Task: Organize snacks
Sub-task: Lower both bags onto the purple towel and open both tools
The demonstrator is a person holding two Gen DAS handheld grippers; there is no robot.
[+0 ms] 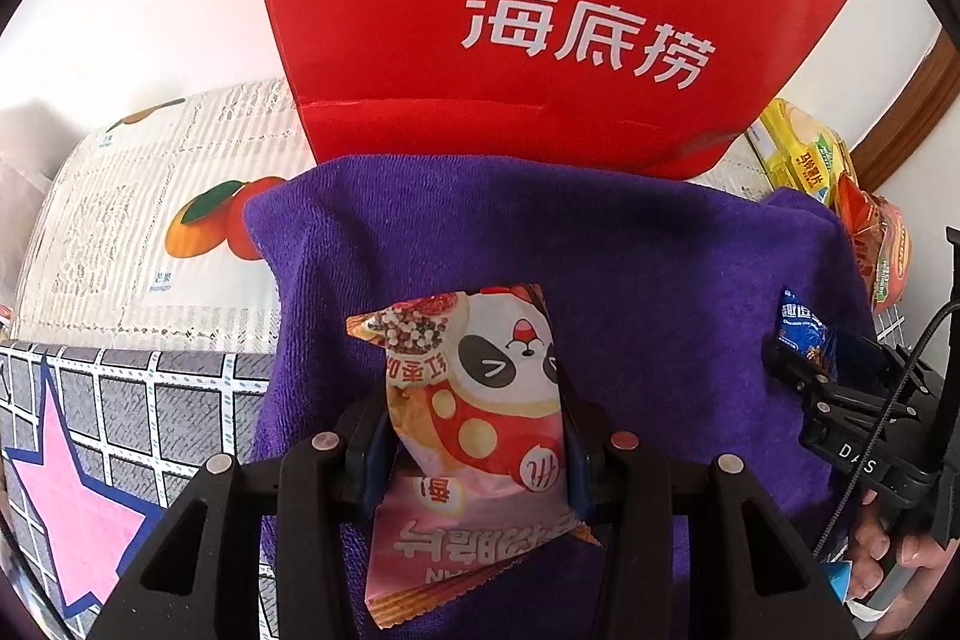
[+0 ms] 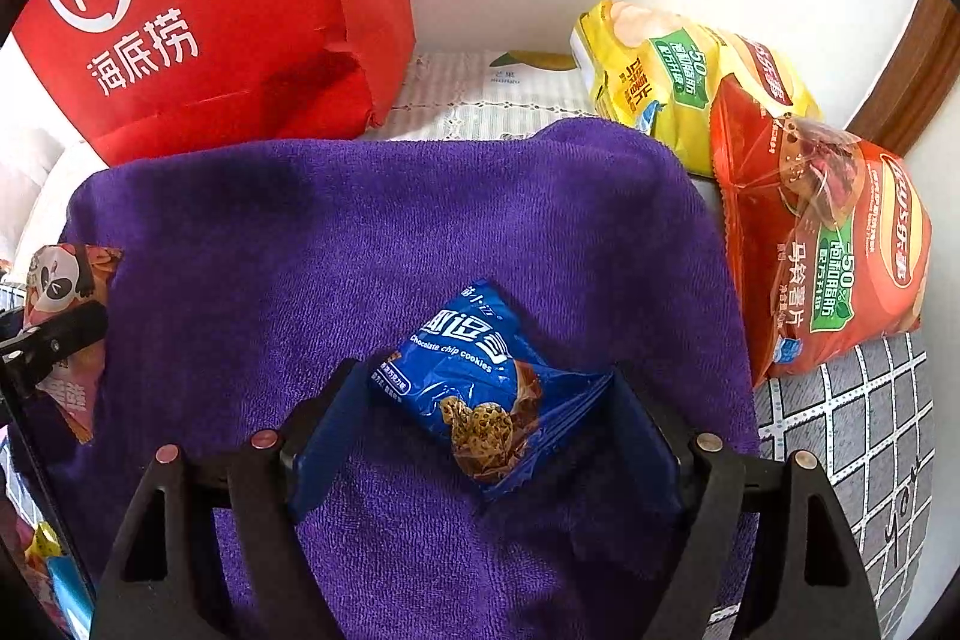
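Observation:
My left gripper [image 1: 474, 436] is shut on a pink panda snack packet [image 1: 480, 400] over a purple towel [image 1: 660, 292]. The packet also shows at the left edge of the right wrist view [image 2: 60, 280]. My right gripper [image 2: 486, 400] has its fingers spread wide around a blue chocolate chip cookie packet [image 2: 474, 388], which lies on the towel [image 2: 360, 232]; the left finger touches it, the right finger meets its crimped end. In the left wrist view the right gripper [image 1: 822, 364] is at the right with the blue packet [image 1: 801, 325].
A tall red paper bag [image 1: 510, 40] stands behind the towel, also in the right wrist view [image 2: 210, 10]. A yellow chip bag [image 2: 666, 82] and an orange chip bag [image 2: 828, 244] lie at the right. A fruit-print cloth [image 1: 150, 220] and grid mat [image 2: 840, 430] surround the towel.

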